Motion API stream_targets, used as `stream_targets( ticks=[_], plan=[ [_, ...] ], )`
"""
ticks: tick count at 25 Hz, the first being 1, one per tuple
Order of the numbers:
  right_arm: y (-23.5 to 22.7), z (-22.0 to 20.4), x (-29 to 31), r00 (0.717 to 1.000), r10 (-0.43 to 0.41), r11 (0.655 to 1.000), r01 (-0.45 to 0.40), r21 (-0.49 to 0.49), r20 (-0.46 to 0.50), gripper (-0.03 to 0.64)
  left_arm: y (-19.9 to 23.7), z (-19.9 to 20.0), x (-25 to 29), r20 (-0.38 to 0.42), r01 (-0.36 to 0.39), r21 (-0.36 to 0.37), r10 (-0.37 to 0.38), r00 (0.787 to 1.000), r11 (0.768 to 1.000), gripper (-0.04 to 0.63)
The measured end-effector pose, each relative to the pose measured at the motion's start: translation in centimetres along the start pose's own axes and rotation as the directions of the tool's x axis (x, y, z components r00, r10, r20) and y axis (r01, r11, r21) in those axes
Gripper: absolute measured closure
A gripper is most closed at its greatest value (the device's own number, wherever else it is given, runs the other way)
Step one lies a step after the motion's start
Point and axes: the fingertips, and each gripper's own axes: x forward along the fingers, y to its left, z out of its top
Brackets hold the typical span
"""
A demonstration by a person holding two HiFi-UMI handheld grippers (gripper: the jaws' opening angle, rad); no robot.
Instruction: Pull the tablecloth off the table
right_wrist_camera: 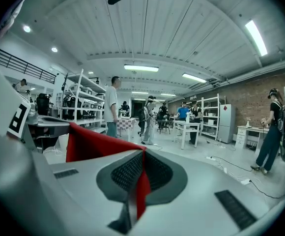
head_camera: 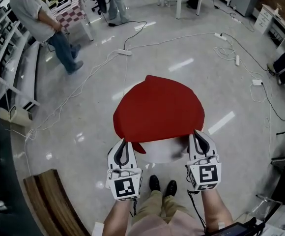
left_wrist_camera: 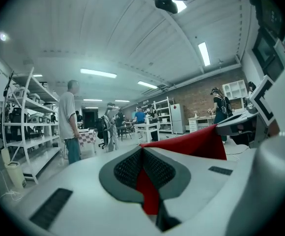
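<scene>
Red fabric tablecloth (head_camera: 157, 109): draped over the far part of a round white table (head_camera: 160, 153), whose near strip lies bare. Its near edge is clamped at either corner, the left gripper (head_camera: 124, 141) and the right gripper (head_camera: 195, 133) each clenched on a red fold. Surroundings: glossy grey floor (head_camera: 83, 127) with white cables (head_camera: 124, 52), standing person (head_camera: 37, 14) well apart at far left.

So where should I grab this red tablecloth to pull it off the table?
The tablecloth by its near hem, two spots wide apart, from your side: that edge is lifted clear of the table, where the left gripper and right gripper are shut on it.
</scene>
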Motion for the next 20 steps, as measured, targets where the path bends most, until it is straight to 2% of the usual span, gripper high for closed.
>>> stream_targets(
  ticks=[7,20],
  plan=[
    [-0.3,3.4,-0.3,0.999,-0.004,1.0,0.004,-0.004,0.04,0.594,0.6,3.2,0.0,0.03,-0.01,0.004,0.01,0.999,1.0,0.565],
    [-0.5,7.1,-0.5,0.994,-0.001,1.0,0.002,-0.012,0.113,0.595,1.4,7.0,0.1,0.099,-0.02,0.026,0.018,0.995,0.999,0.565]
  ],
)
